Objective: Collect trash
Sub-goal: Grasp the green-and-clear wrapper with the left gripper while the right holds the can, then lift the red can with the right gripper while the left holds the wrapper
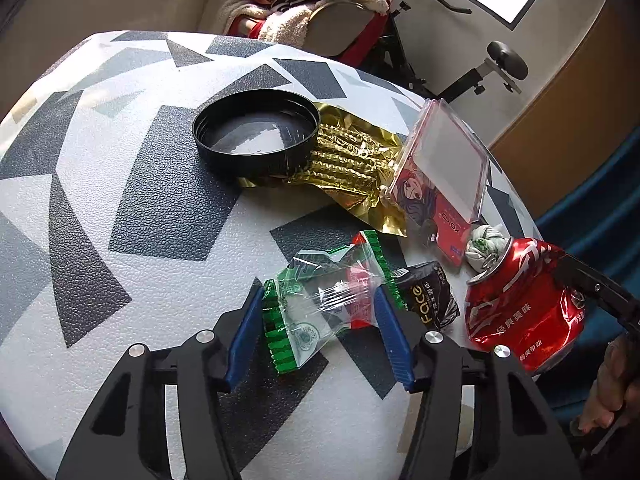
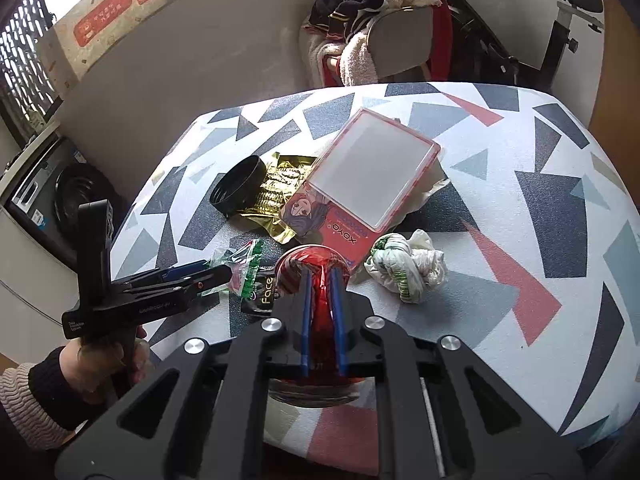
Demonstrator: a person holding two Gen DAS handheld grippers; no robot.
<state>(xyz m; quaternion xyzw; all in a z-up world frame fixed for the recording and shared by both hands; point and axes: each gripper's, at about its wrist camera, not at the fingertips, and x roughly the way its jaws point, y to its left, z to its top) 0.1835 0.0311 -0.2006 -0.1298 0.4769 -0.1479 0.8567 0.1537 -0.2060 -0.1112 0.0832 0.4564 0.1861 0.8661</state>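
Table (image 1: 120,208), patterned: held all the litter. Red can (image 1: 524,304), crushed, Chinese lettering: clamped in my right gripper (image 2: 320,280), jaws nearly closed. Black "Face" sachet (image 1: 430,300): beside it. Green-edged clear wrapper (image 1: 320,300): lay crosswise between my left gripper's (image 1: 316,320) wide-open fingers, apparently ungripped; its print unreadable.
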